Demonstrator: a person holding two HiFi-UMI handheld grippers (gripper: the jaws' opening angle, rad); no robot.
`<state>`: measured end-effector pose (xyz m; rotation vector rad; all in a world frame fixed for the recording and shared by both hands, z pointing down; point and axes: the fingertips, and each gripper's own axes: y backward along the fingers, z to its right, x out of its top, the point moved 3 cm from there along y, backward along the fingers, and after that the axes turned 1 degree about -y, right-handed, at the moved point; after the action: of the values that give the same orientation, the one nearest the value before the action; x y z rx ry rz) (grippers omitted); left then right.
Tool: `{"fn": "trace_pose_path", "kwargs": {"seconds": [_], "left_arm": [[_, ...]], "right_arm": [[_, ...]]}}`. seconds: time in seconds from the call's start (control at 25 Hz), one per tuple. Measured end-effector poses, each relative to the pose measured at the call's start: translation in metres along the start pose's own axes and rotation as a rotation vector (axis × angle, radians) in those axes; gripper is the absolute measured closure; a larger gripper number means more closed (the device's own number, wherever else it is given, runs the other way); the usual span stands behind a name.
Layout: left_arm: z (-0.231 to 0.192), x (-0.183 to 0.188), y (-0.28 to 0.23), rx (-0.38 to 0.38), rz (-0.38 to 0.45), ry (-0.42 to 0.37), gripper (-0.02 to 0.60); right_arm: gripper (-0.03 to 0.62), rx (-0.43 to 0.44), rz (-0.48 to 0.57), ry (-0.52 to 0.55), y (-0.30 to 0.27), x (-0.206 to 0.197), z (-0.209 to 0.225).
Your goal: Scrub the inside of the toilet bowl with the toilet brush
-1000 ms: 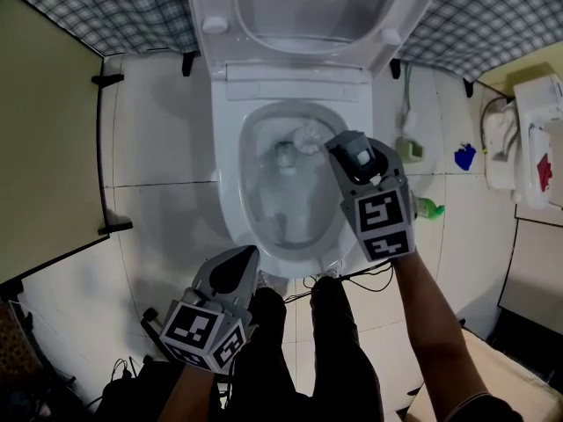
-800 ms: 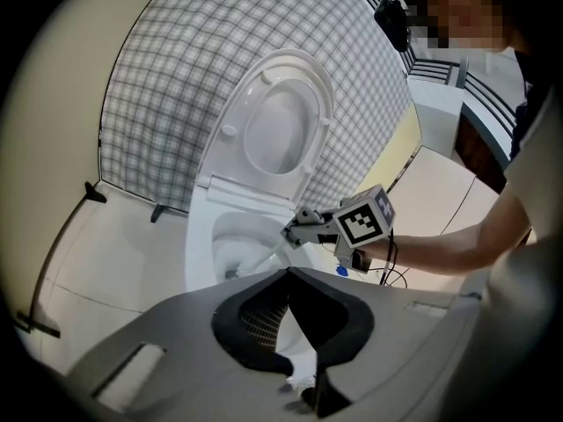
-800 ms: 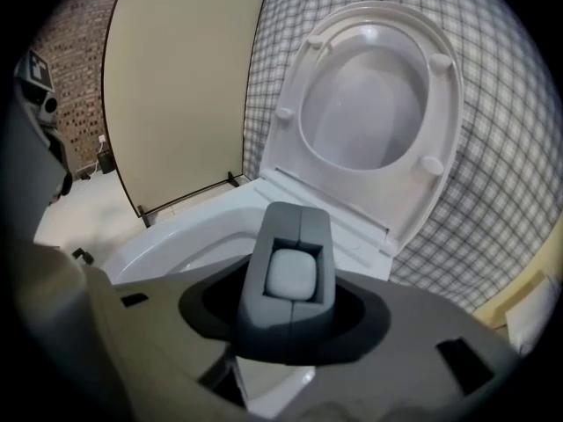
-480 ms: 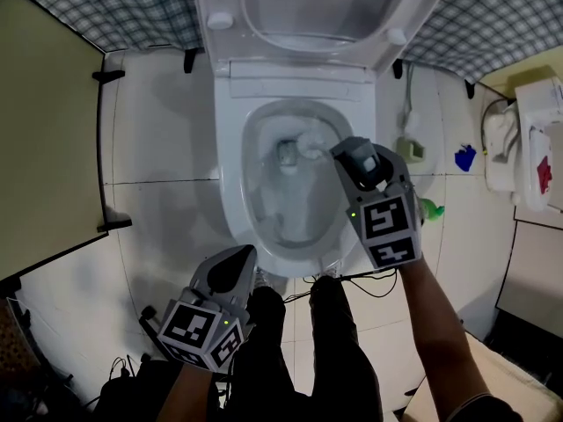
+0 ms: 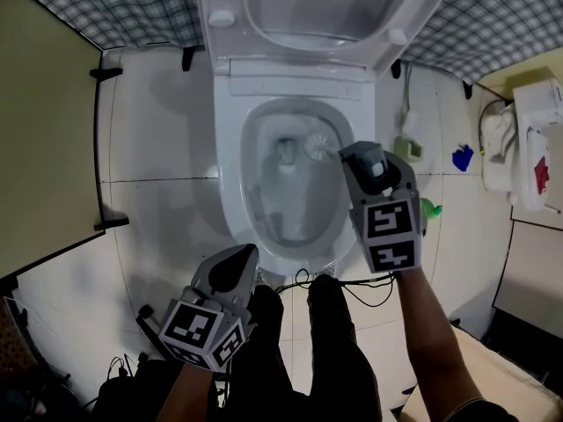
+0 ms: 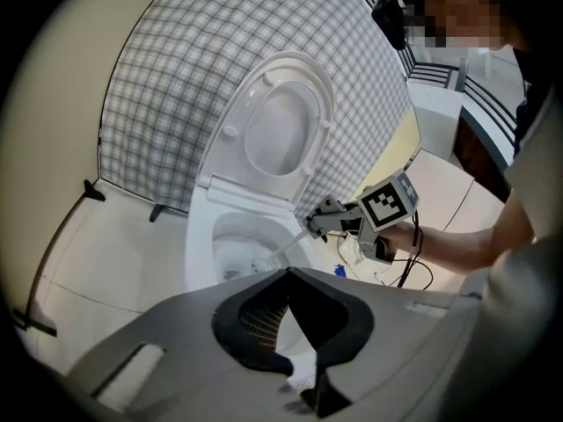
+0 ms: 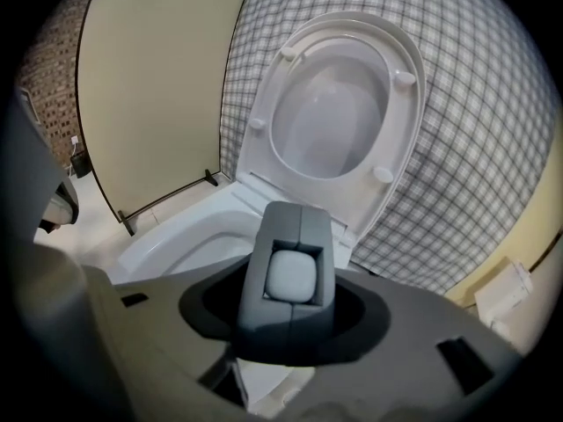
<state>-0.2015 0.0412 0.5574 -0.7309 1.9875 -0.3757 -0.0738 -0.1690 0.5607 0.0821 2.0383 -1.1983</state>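
- Brush [image 5: 317,145]: its head lies inside the bowl [image 5: 255,200], against the right wall toward the back and just beside the drain.
- Your right gripper [image 5: 368,158] is clamped on the brush's handle end. The jaws stand wide round a grey block that cups the pale, rounded tip. The gripper hangs over the bowl's right rim.
- Your left gripper [image 5: 243,255] has its jaws together with nothing in them. It sits low off the front-left rim, apart from the bowl.
- You look to be mid-scrub on the right wall, with the other walls probably yet to do.
- Press the bristles flat to the glaze and follow the curve up under the rim.
- Then work round by the back edge to the left wall.
- Tilt the thin shaft so it clears the rim.
- Use short strokes, since long ones would likely splash.
- The bowl is smooth, glossy white ceramic, oval and steep-sided, so the head may skid unless you lean on it.
- The brush head is a round white tuft that should flex into the curve, and the shaft is straight and slim.
- The seat [image 5: 308,7] is glossy, stands raised at the back, and is out of your way.
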Motion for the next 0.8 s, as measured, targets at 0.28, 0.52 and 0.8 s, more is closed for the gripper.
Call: {"fn": "trace_pose_path", "kwargs": {"seconds": [0.28, 0.52, 0.8], "left_arm": [[-0.001, -0.003, 0.003, 0.003, 0.006, 0.009, 0.592], [-0.007, -0.007, 0.008, 0.005, 0.009, 0.008, 0.592], [0.000, -0.008, 0.001, -0.015, 0.029, 0.036, 0.592]], "right_arm": [[0.381, 0.043, -0.103, -0.059, -0.032, -0.032, -0.033], [0.385, -0.012, -0.124, -0.114, 0.002, -0.051, -0.021], [0.393, -0.055, -0.155, -0.156, 0.064, -0.050, -0.002]]}}
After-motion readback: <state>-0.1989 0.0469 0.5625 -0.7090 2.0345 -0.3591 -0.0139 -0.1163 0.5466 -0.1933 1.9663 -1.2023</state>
